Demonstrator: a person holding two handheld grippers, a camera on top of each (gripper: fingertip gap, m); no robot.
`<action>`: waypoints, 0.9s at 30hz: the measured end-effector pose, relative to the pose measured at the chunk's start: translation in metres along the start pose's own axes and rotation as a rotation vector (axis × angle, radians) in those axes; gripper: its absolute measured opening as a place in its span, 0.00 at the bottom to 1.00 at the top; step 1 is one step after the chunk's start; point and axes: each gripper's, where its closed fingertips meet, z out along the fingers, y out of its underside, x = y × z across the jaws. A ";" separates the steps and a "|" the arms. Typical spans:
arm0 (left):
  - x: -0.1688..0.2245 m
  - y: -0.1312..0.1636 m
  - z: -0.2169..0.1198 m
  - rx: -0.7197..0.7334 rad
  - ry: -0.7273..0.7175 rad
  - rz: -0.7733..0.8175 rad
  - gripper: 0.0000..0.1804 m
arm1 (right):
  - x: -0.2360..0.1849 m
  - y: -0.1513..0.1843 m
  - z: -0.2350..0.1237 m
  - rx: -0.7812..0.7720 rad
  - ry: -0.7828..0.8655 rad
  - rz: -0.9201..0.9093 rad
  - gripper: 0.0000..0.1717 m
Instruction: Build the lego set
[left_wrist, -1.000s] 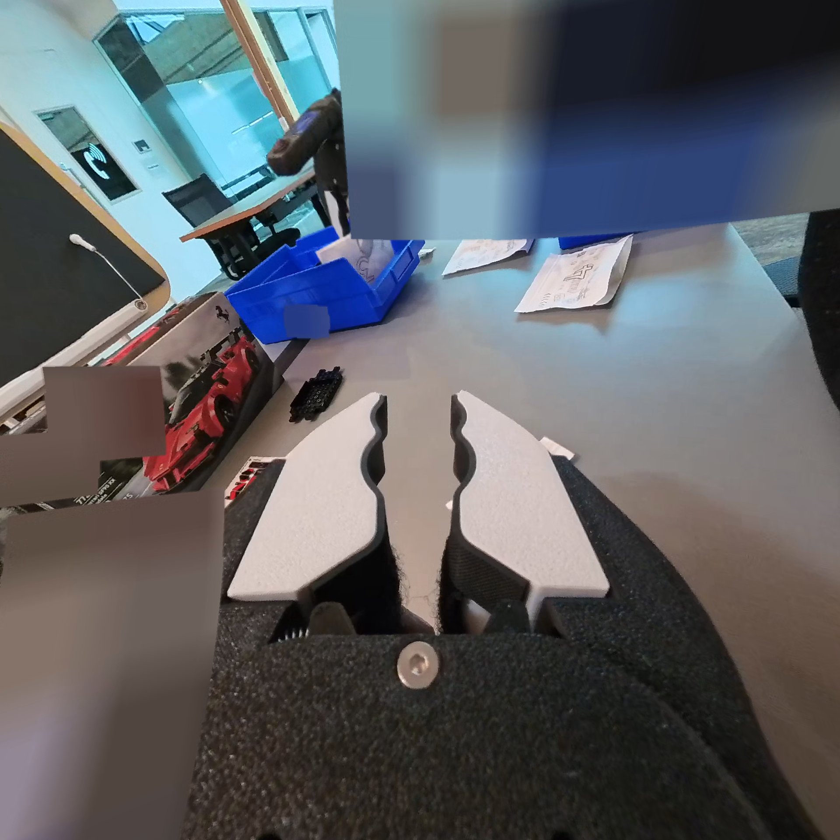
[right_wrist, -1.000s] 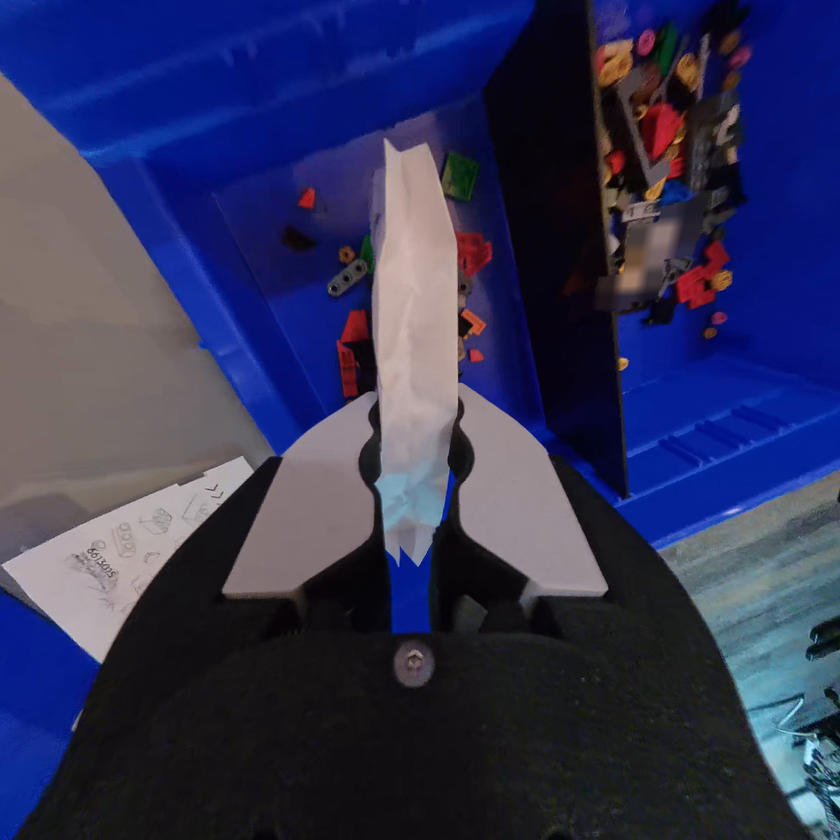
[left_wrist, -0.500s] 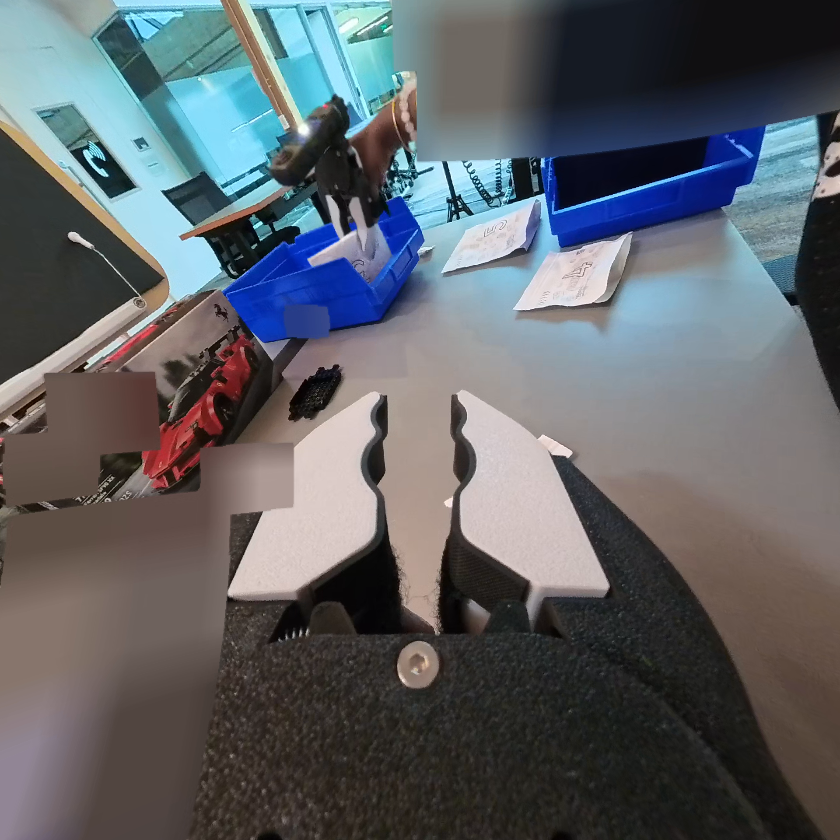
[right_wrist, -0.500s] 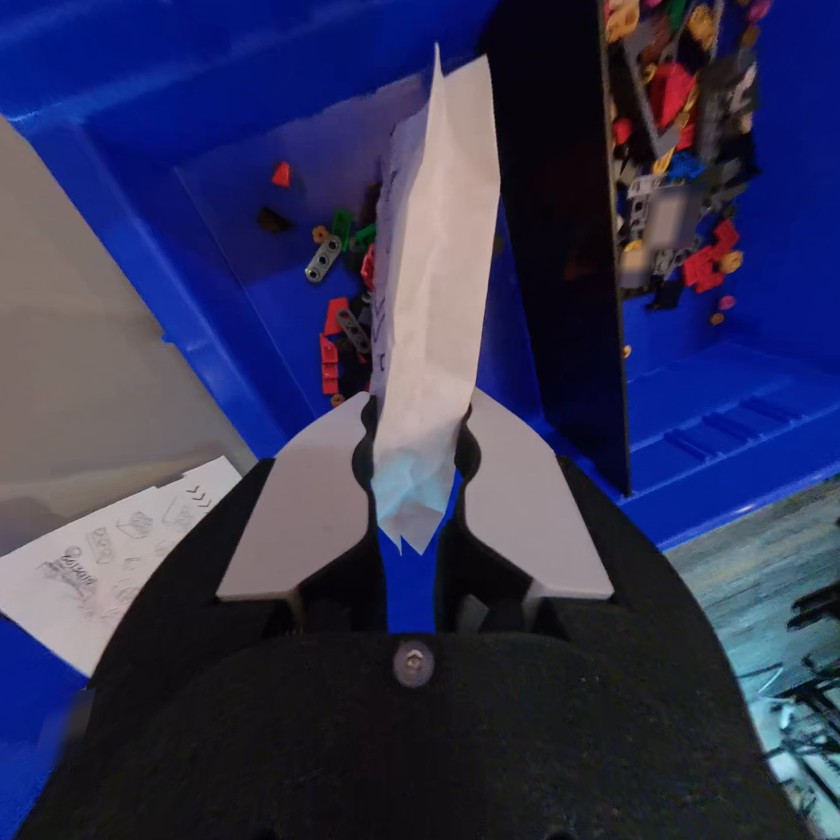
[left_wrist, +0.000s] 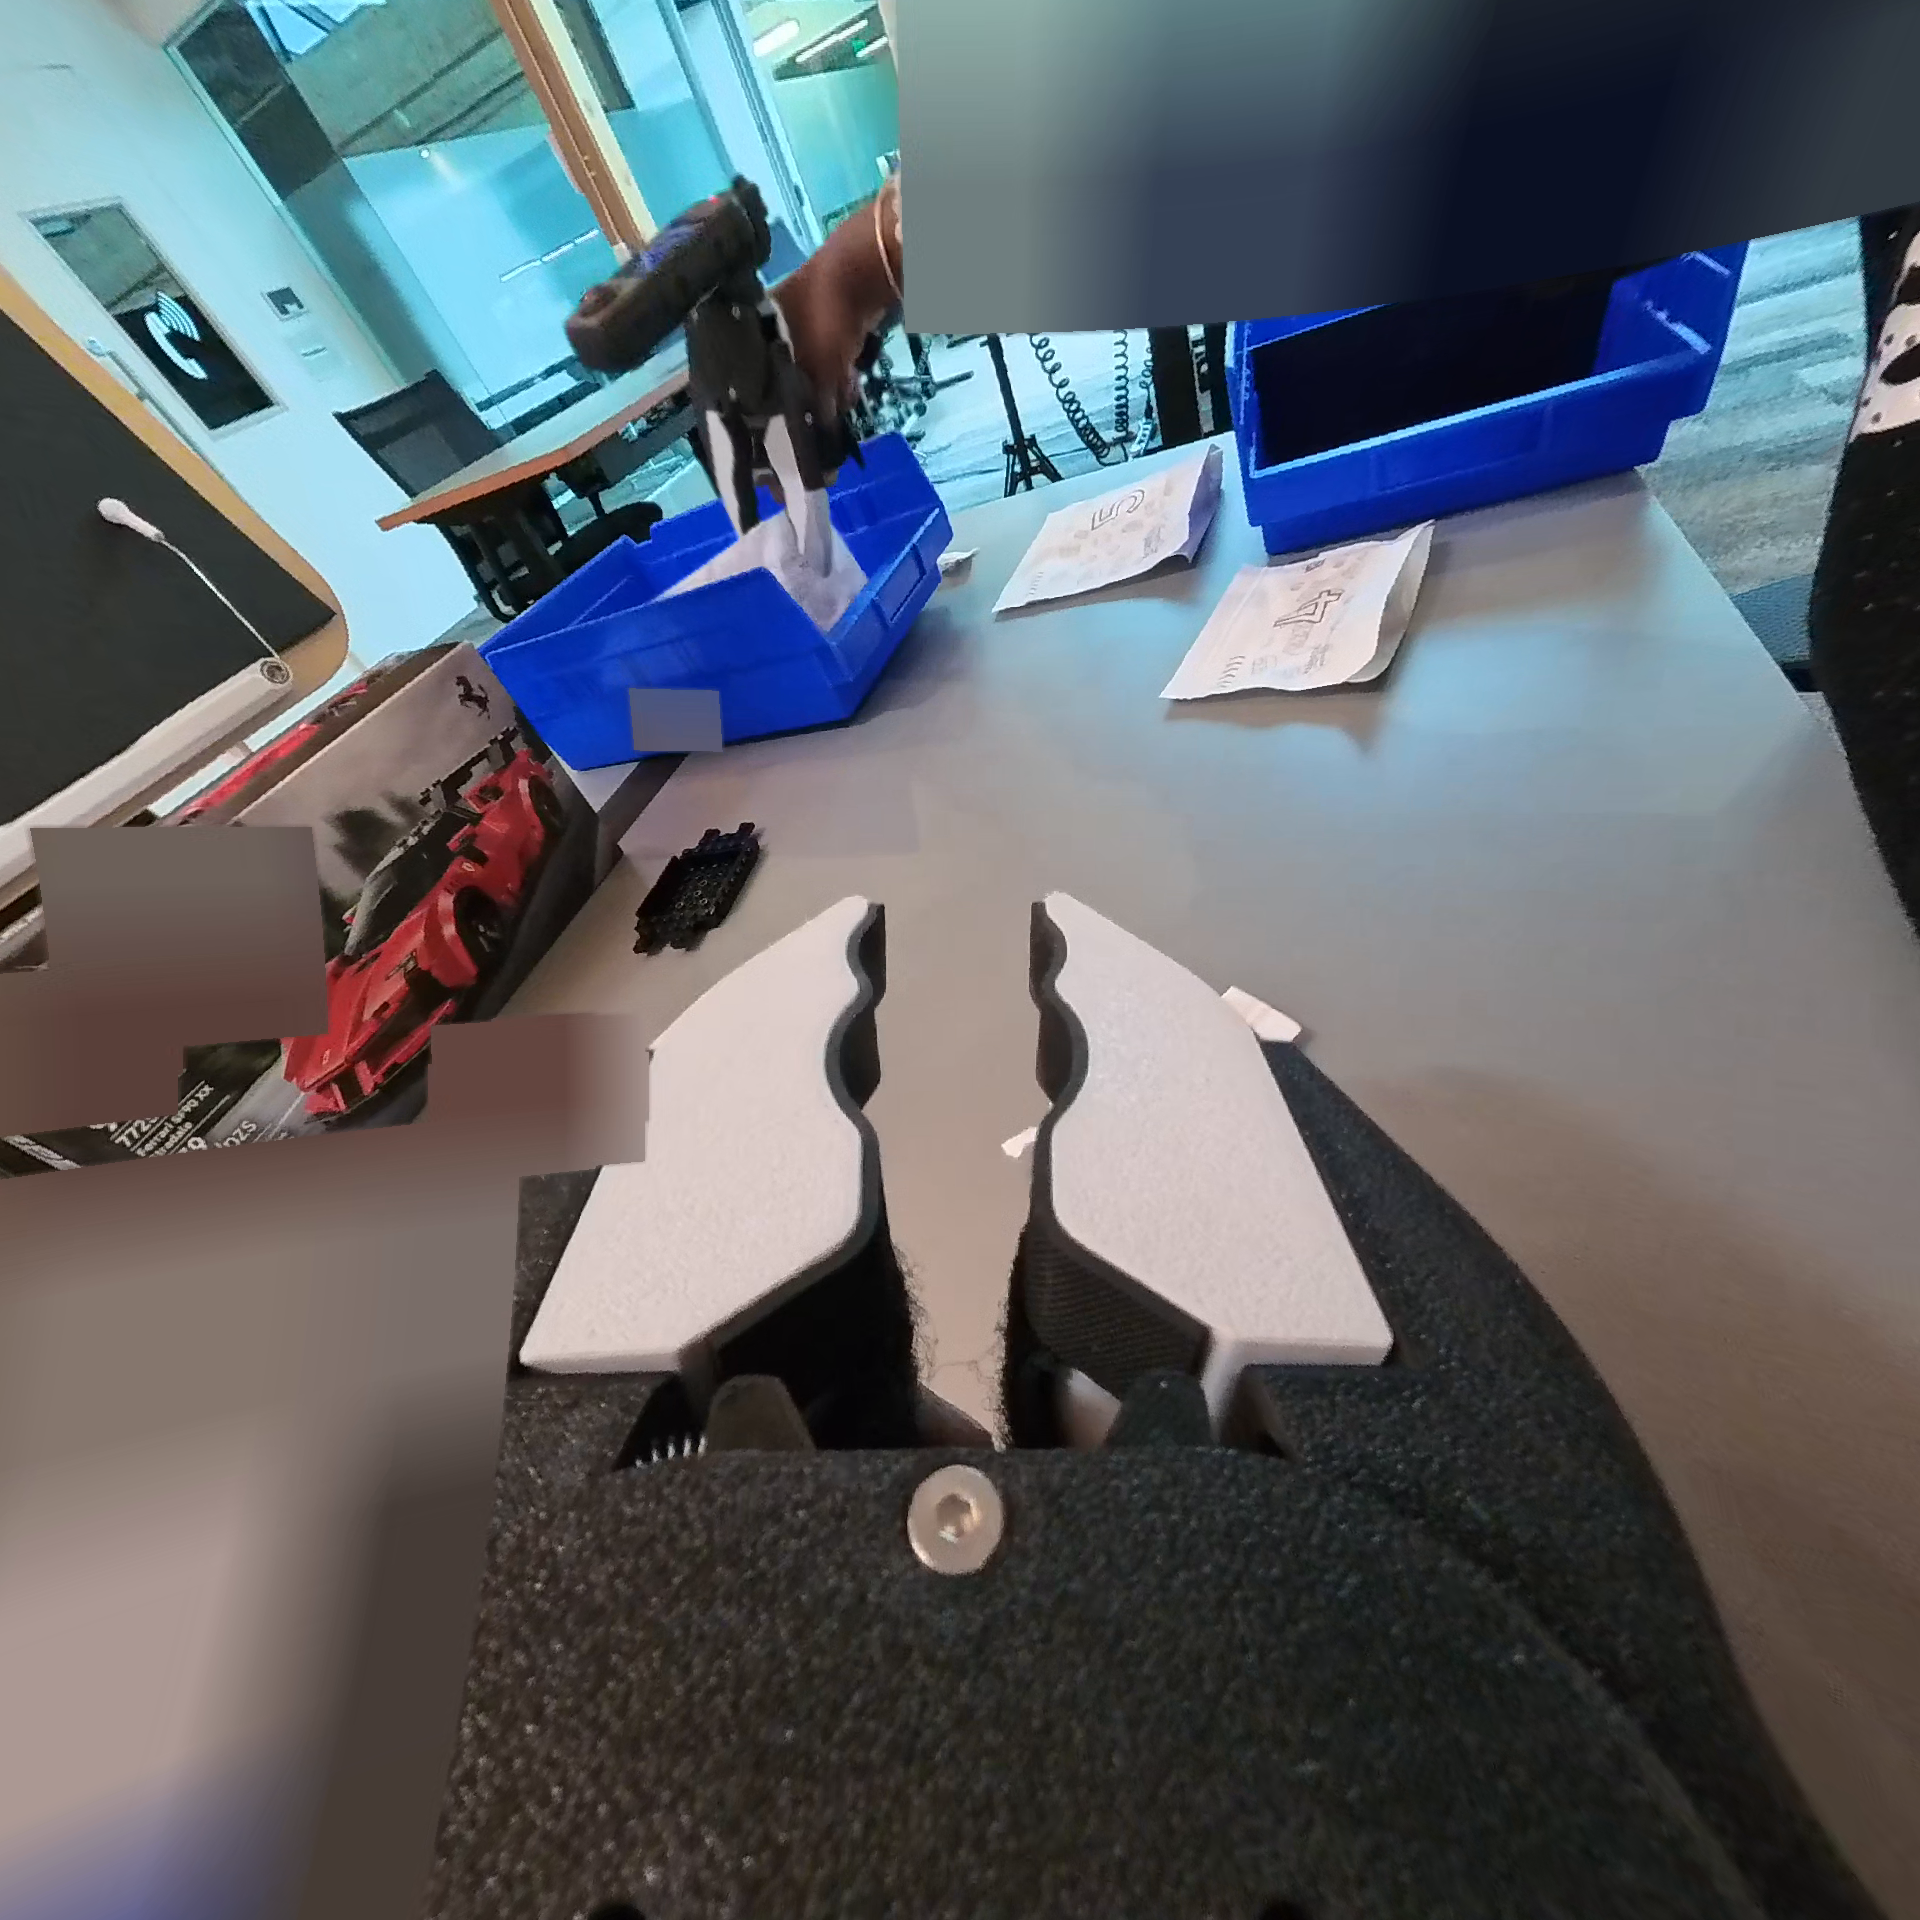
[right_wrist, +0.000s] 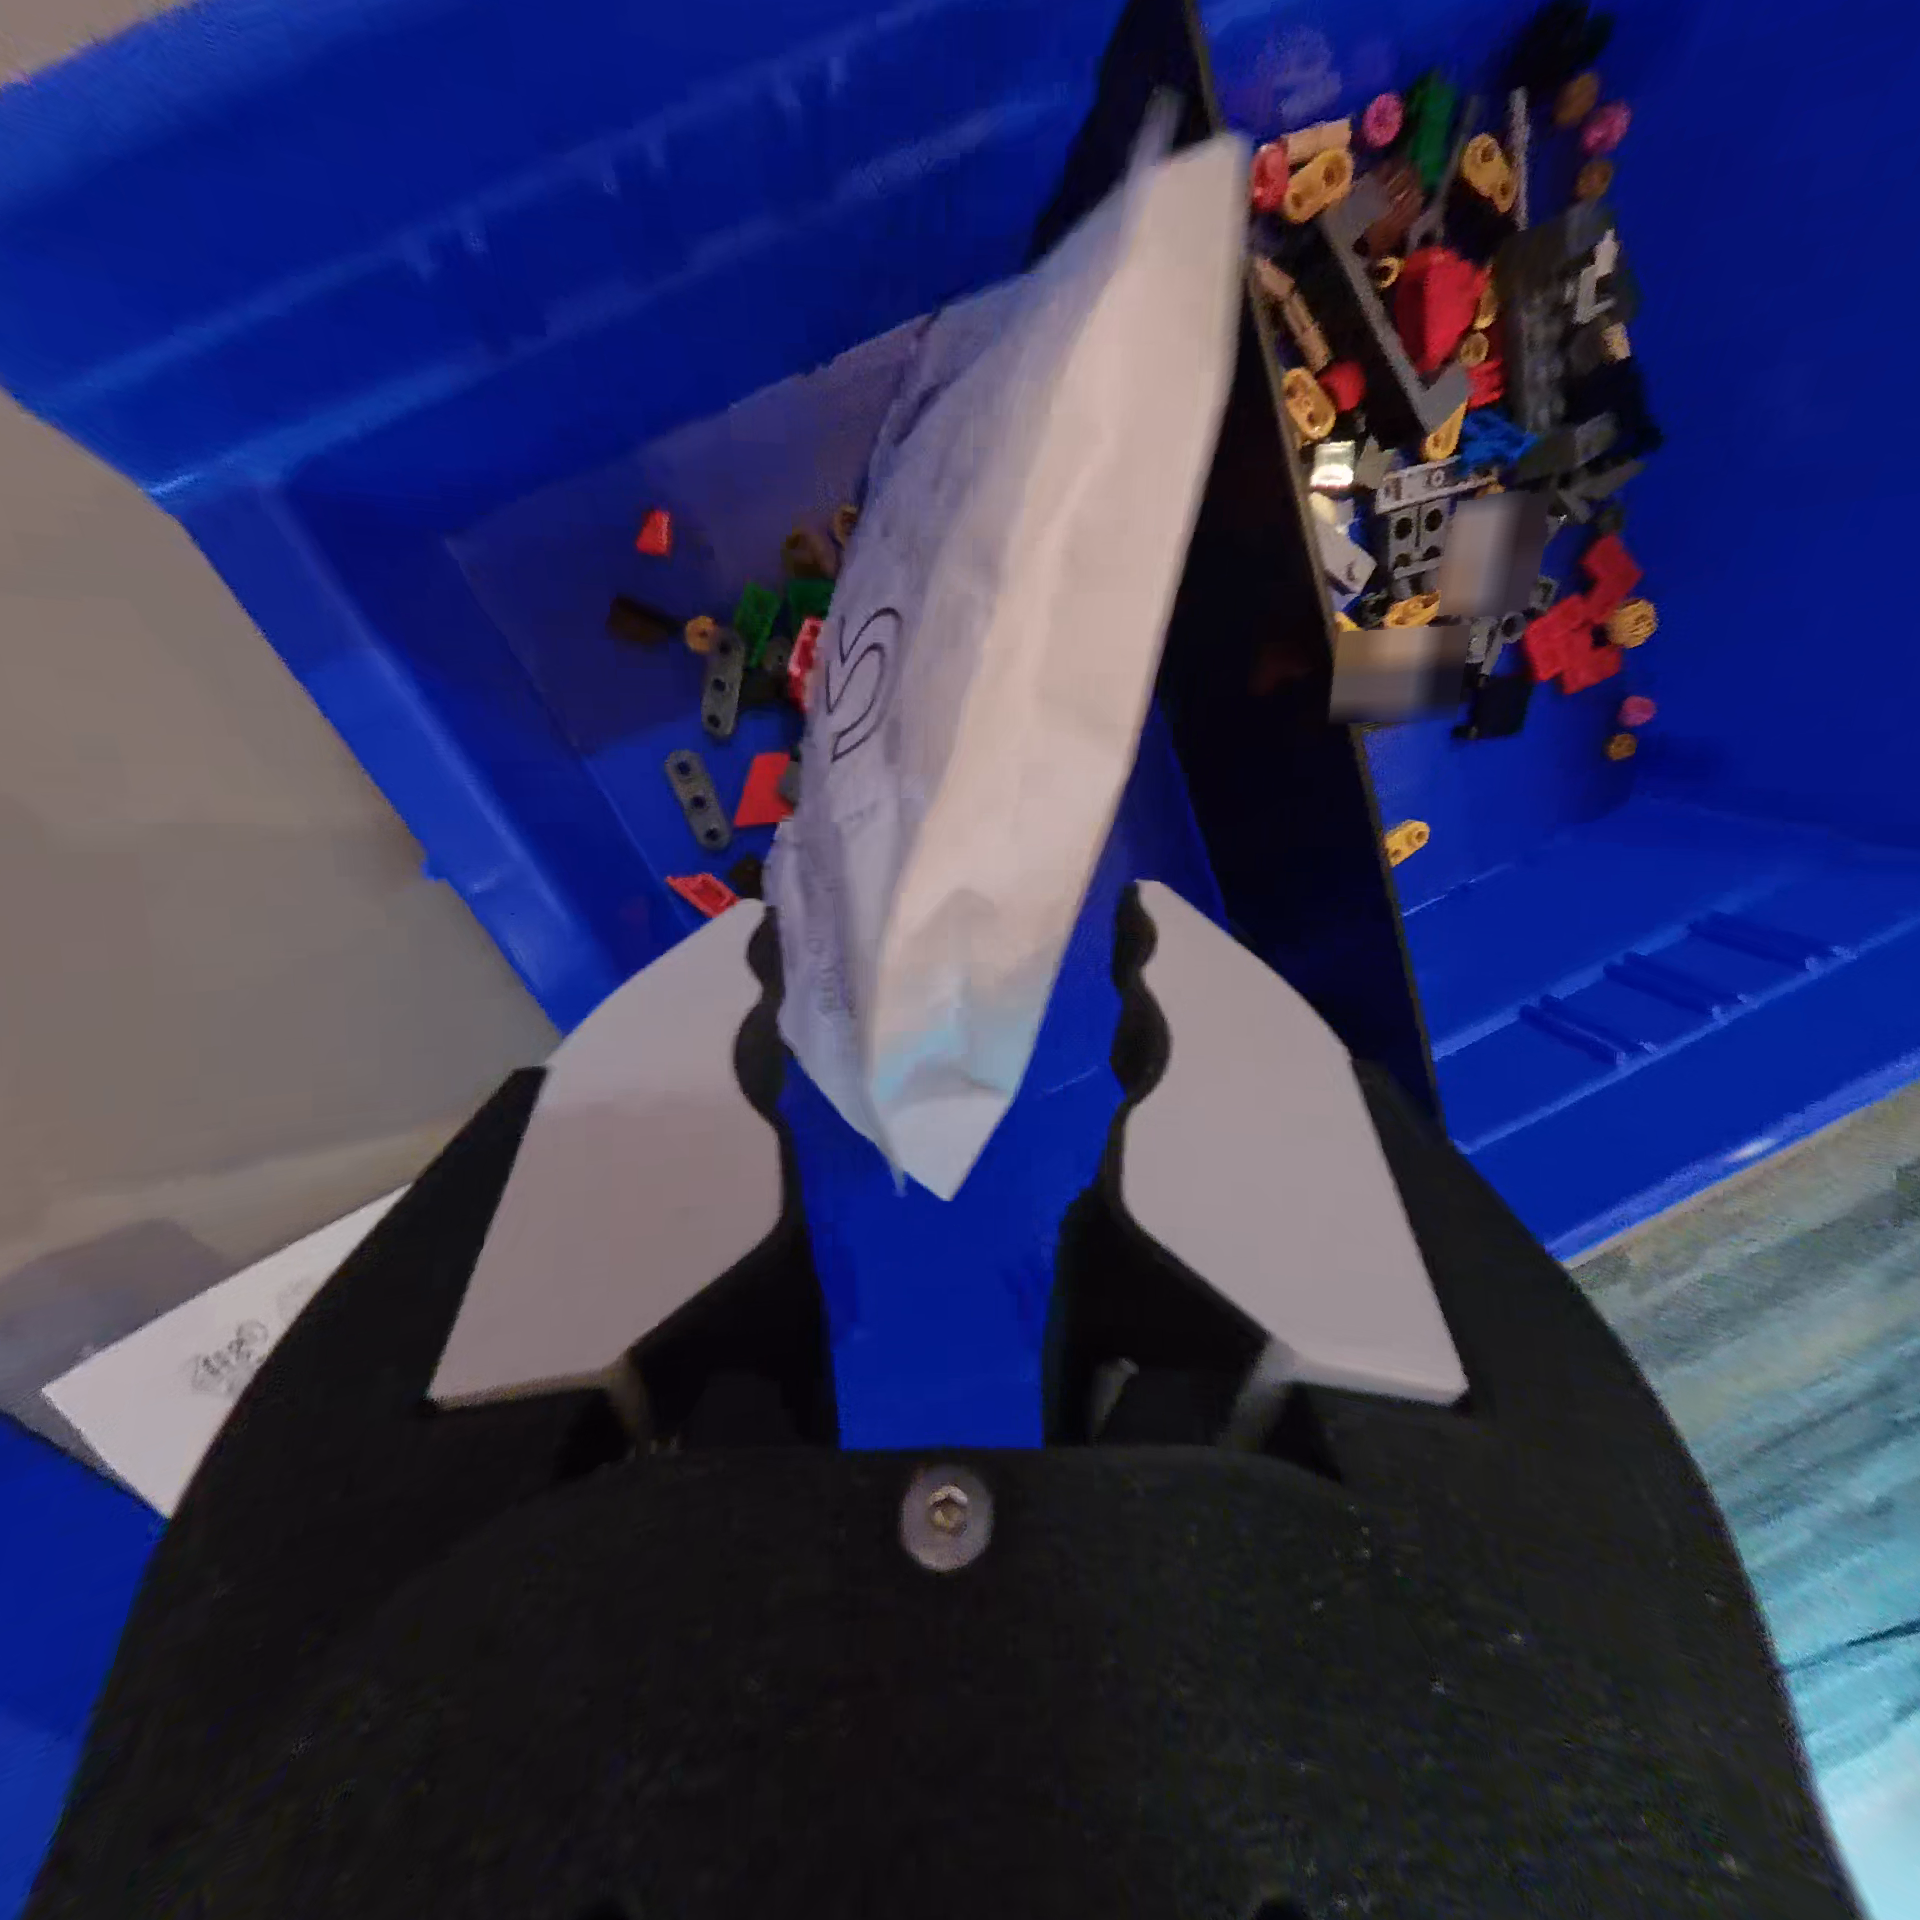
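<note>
Only the right wrist view shows small multicoloured plastic bricks in the blue bin; right gripper fingers spread around a crinkled white paper bag. Left gripper fingers spread, bare, over the smooth grey table.

1. A crumpled white paper bag is showing one large outlined character and fine grey print.
2. Two flat white paper bags on the grey table are each showing a large outlined character.
3. A cardboard box with a red car picture is carrying an emblem and small white print.
4. A white printed sheet is too blurred to read.
</note>
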 end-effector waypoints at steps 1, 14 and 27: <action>0.000 0.000 0.000 -0.003 0.000 0.005 0.14 | -0.003 0.002 0.006 -0.011 -0.014 0.007 0.37; 0.001 0.002 0.001 -0.013 -0.001 0.010 0.14 | -0.013 -0.007 0.014 0.010 -0.034 -0.028 0.28; 0.002 0.000 0.000 -0.007 -0.002 0.016 0.14 | 0.003 -0.016 -0.009 0.087 0.092 0.019 0.18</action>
